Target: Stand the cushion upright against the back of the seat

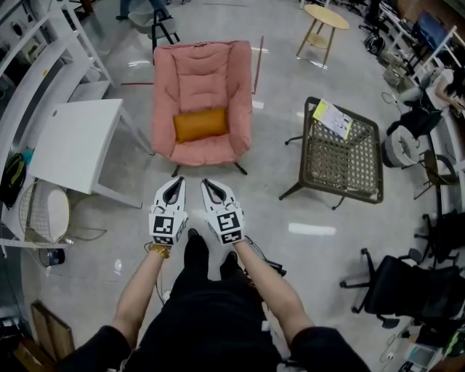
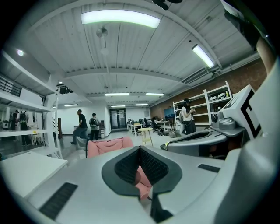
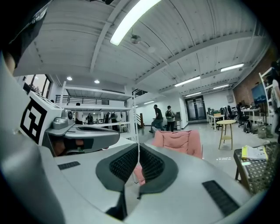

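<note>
The jaws of the left gripper [image 1: 174, 182] were clenched together with nothing between their ribbed black pads, and only a sliver of pink showed past them in the left gripper view. The jaws of the right gripper [image 1: 212, 183] were likewise pressed tip to tip and empty. Both grippers were held side by side, close but not touching, over the glossy grey floor [image 1: 290, 87], their marker cubes toward the person, whose bare forearms and black trousers filled the 6 o'clock part of the head view. At 12 o'clock from the jaws, well apart from them, stood the pink padded lounge chair on thin black legs [image 1: 203, 80]. The orange rectangular cushion [image 1: 200, 124] lay across the lower part of the chair's padding, its long side running from 9 to 3 o'clock, below the backrest. At 10 o'clock from the grippers was a white rectangular bench [image 1: 76, 142], with white shelving [image 1: 36, 65] beyond it and a white wire basket [image 1: 43, 211] at 9 o'clock. At 2 o'clock stood a dark woven-top bench with a metal frame [image 1: 341, 156], carrying a yellow-and-white booklet [image 1: 333, 118] near its far corner. A small round wooden stand [image 1: 326, 16] stood at 1 o'clock, beyond that bench, and a black office chair [image 1: 407, 287] sat at 4 o'clock. In the gripper views, people stood far off down the hall.
</note>
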`<state>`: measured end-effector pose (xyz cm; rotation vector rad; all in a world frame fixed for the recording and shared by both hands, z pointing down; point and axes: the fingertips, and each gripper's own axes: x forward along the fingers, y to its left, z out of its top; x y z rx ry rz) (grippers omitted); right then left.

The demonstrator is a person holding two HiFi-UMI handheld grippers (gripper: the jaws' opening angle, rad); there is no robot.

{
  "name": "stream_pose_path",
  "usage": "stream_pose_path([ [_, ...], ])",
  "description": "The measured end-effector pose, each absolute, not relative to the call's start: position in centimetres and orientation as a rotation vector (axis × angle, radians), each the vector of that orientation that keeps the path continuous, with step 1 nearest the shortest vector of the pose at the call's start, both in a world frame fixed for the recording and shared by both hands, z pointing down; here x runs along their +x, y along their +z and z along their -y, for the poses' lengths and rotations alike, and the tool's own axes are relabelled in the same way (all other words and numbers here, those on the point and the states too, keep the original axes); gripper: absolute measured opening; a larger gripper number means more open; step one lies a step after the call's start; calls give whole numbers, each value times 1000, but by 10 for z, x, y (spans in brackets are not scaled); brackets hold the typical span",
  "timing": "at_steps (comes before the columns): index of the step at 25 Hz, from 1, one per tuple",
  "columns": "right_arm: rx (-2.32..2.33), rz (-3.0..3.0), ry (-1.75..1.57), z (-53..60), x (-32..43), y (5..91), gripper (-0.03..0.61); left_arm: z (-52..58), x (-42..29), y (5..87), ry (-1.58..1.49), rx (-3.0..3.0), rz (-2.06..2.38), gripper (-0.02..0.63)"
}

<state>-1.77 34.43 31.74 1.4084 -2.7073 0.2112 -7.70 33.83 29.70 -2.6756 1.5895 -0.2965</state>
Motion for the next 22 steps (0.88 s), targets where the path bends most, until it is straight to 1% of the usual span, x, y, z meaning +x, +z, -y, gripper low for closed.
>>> stream_pose_path([
  [14, 1504, 2593, 230, -205, -102, 317, 17, -196, -157, 305, -251, -2777, -1480, 12],
  [22, 1525, 2558, 303, -146, -103, 331, 17, -129, -164, 318, -277, -2799, -1462, 12],
])
